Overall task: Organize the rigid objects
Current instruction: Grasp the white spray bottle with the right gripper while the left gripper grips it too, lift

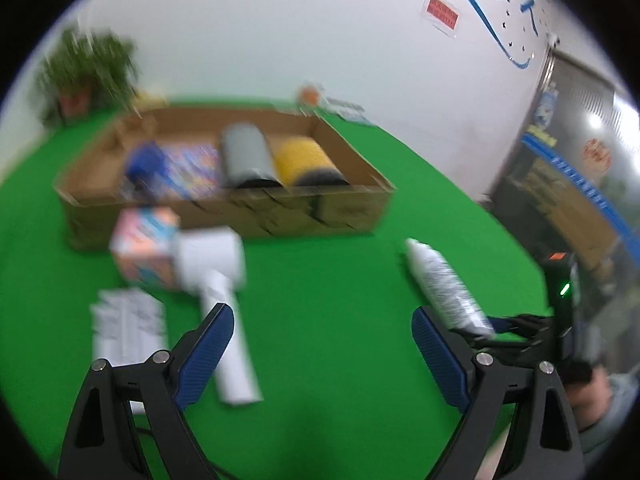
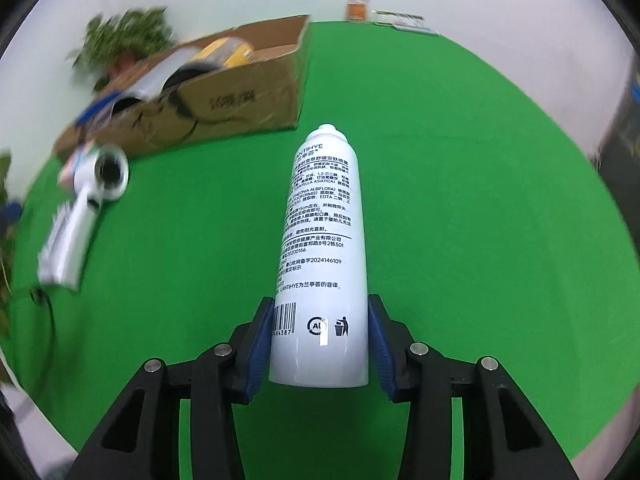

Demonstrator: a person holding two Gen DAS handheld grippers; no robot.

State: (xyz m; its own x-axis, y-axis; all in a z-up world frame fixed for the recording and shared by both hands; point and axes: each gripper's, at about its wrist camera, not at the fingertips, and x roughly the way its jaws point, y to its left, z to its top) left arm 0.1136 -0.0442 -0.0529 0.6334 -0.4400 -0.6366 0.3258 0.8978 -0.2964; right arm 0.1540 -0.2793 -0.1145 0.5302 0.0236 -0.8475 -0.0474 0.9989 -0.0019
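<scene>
1. In my right gripper [image 2: 320,344] I have the tall white aluminium spray can with black printed text [image 2: 320,248], both blue pads pressed against its lower body, nozzle end pointing away from me over the green felt table [image 2: 460,200].
2. My left gripper [image 1: 322,344] is spread wide and carries nothing; it hangs above the middle of the green table.
3. Already in the shallow brown cardboard box [image 1: 340,212] near the far edge: a grey cylinder [image 1: 246,156], a yellow cylinder [image 1: 304,158], and a blue thing on a colourful flat pack (too blurred to name).
4. Left outside, I judge: the white hair dryer [image 1: 218,280], the pink-and-blue carton [image 1: 142,248] touching it, and a white printed packet [image 1: 128,328] towards the left edge.
5. So roughly halfway; the can goes in next, beside the yellow cylinder if space allows.
</scene>
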